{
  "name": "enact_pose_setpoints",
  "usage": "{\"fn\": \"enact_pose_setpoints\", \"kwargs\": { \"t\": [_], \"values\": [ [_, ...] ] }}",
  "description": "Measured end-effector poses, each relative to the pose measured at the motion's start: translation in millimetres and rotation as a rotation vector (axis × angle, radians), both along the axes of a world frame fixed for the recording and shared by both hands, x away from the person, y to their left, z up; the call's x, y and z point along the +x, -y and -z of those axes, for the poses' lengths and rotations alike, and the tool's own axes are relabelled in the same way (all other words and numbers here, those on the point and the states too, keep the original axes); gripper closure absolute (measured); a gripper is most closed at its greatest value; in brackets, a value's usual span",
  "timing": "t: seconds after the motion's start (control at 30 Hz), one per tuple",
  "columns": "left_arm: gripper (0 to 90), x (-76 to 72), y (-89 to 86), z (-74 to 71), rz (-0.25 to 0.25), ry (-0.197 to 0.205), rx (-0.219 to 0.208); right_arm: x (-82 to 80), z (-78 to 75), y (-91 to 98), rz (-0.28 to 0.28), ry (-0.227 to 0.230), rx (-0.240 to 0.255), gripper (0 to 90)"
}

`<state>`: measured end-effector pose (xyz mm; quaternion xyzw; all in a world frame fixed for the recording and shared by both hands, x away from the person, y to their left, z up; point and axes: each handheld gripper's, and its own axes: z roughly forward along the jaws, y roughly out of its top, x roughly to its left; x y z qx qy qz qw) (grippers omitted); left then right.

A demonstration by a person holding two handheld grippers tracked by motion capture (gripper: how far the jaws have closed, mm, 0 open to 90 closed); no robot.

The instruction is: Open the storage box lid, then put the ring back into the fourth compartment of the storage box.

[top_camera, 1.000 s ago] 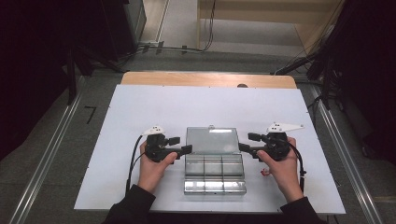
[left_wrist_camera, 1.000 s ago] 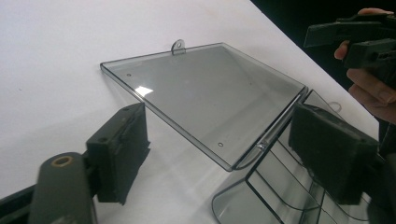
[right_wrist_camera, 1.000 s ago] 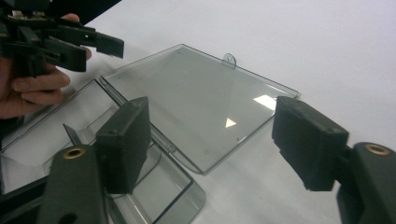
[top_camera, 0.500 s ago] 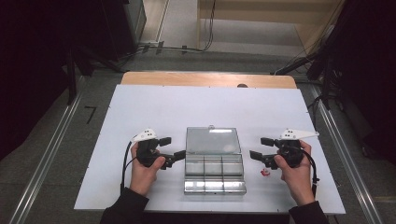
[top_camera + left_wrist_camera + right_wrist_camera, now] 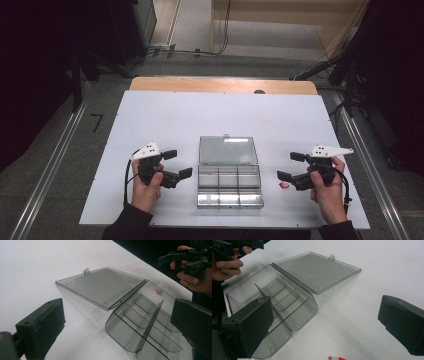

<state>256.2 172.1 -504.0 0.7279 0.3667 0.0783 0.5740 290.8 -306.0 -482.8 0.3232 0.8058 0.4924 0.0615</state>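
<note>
We hold left gripper (image 5: 178,164) and right gripper (image 5: 291,166) beside the open clear compartment box (image 5: 228,172), fingers just released, gripping nothing.

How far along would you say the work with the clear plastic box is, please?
Done: the box lies open, its lid flat on the table. In hand: nothing; the left hand-held gripper and right hand-held gripper flank it, open. Left: compartments look empty; a small red piece lies beside it.

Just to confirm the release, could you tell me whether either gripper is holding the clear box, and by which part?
Nothing is held: the left gripper and right gripper, jaws just opened, flank the open clear box without touching it.
</note>
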Motion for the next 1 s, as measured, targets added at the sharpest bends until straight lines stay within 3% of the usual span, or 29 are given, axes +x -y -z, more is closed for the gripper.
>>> {"fn": "enact_pose_setpoints", "kwargs": {
  "t": [0.23,0.43,0.57,0.83,1.0],
  "values": [
    [0.0,-6.9,-5.4,3.0,0.006,0.017,0.019,-2.5,3.2,5.3,0.030,0.007,-0.020,0.0],
    [0.0,-15.8,-13.2,5.0,-0.007,0.048,0.024,-6.3,6.4,5.8,0.066,0.024,-0.066,0.0],
    [0.0,-19.8,-15.7,9.1,-0.008,0.041,0.034,-9.7,7.6,6.7,0.069,0.026,-0.076,3.8],
    [0.0,-27.6,-26.4,14.8,-0.040,0.058,0.049,-15.3,11.8,5.4,0.035,0.020,-0.106,25.3],
    [0.0,-30.4,-34.6,18.4,-0.058,0.045,0.054,-18.2,13.6,6.5,0.029,0.023,-0.113,46.5]
  ]
}}
